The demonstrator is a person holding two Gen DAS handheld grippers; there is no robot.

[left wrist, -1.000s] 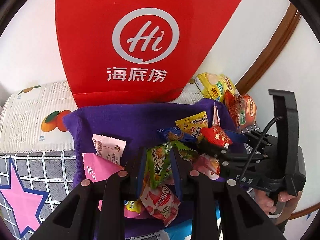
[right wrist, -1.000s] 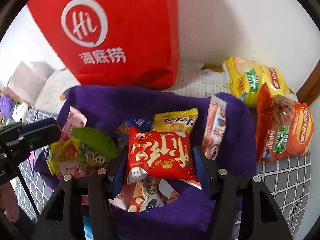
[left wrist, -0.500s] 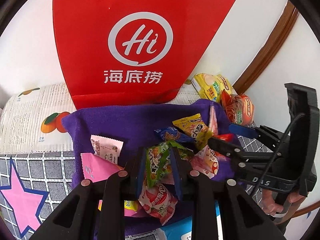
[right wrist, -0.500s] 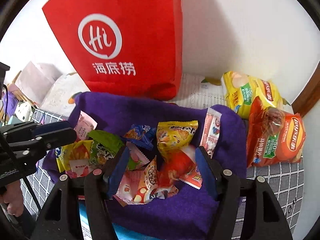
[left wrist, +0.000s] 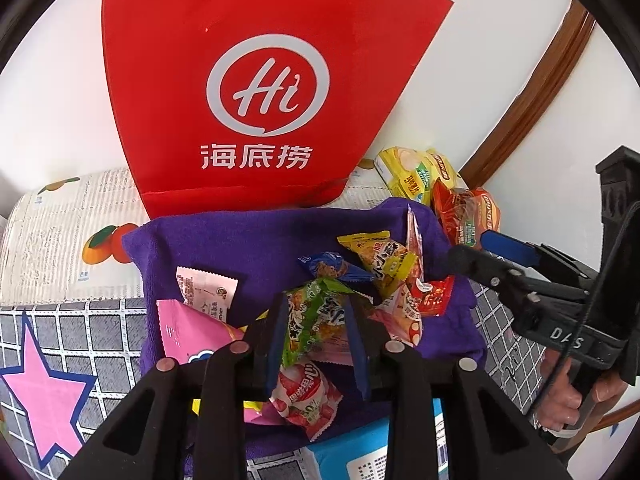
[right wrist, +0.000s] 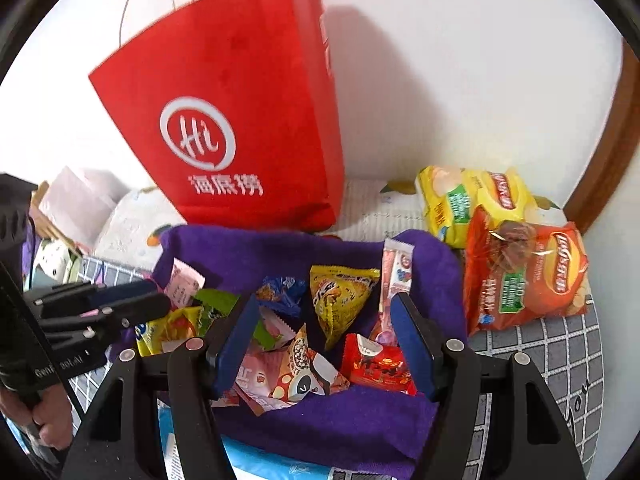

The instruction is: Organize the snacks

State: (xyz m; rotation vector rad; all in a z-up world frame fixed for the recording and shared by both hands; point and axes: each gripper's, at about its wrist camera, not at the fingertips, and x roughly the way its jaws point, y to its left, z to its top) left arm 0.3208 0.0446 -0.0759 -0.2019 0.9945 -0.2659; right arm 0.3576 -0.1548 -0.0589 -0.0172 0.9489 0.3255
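A purple cloth (left wrist: 248,240) (right wrist: 340,428) holds a pile of small snack packets. My left gripper (left wrist: 316,312) is shut on a green packet (left wrist: 316,320), held just above the pile. My right gripper (right wrist: 324,312) is open and empty above the pile; a red packet (right wrist: 376,364) (left wrist: 434,298) lies on the cloth below it. A yellow packet (right wrist: 344,296) (left wrist: 380,256) and a blue one (right wrist: 280,288) (left wrist: 328,266) lie behind. The right gripper also shows at the right of the left wrist view (left wrist: 476,252).
A tall red paper bag (left wrist: 260,80) (right wrist: 240,128) stands behind the cloth against the white wall. Yellow (right wrist: 472,204) and orange (right wrist: 524,272) chip bags lie at the right. Pink packets (left wrist: 192,320) lie at the cloth's left. A light blue box (left wrist: 380,452) sits in front.
My right gripper let go of the red packet, which dropped onto the cloth, then opened and rose back. My left gripper stays shut on the green packet.
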